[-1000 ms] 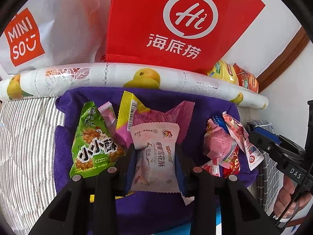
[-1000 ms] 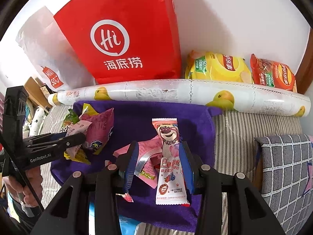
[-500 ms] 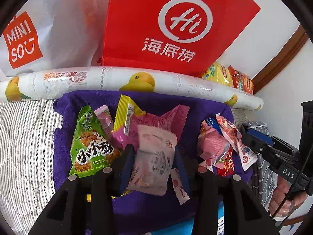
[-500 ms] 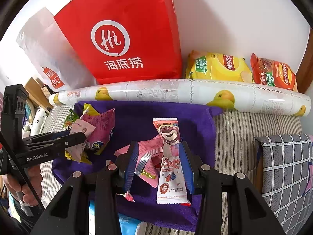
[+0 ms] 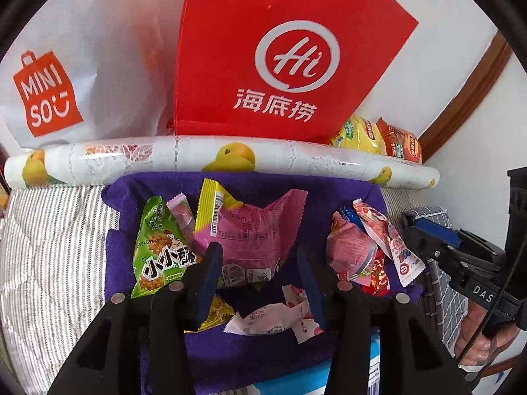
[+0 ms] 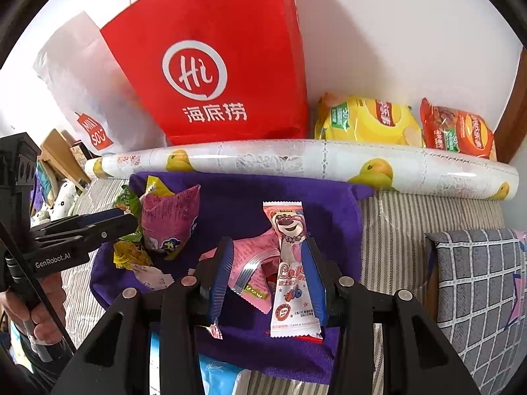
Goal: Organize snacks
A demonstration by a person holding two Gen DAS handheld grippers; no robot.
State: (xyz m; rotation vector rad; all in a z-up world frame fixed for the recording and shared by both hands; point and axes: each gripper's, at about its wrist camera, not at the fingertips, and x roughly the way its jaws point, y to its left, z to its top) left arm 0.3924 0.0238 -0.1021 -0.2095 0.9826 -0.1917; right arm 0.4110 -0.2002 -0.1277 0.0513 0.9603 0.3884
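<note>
Snack packets lie in two heaps on a purple towel [image 5: 329, 194]. My left gripper [image 5: 258, 276] hovers over the left heap. Its jaws are opening and nothing is between them. A white pastry packet [image 5: 266, 321] lies loose on the towel just below them. Beyond the fingertips sit a pink bag [image 5: 253, 230], a green triangular pack [image 5: 158, 253] and a yellow pack [image 5: 210, 207]. Over the right heap, my right gripper [image 6: 268, 263] is shut on a bear-printed packet [image 6: 291, 273], with a pink wrapper [image 6: 250, 263] crumpled against the other pad.
A red paper bag [image 5: 280, 49] and a white Miniso bag [image 5: 66, 65] stand against the wall behind a duck-printed roll [image 5: 230, 158]. Yellow [image 6: 365, 121] and orange [image 6: 457, 131] chip bags lie at the back right. A grey checked cushion [image 6: 477, 279] is at the right.
The left jaws have opened and the white pastry packet has dropped from them onto the towel. The left gripper has lifted slightly. The right gripper has kept still.
</note>
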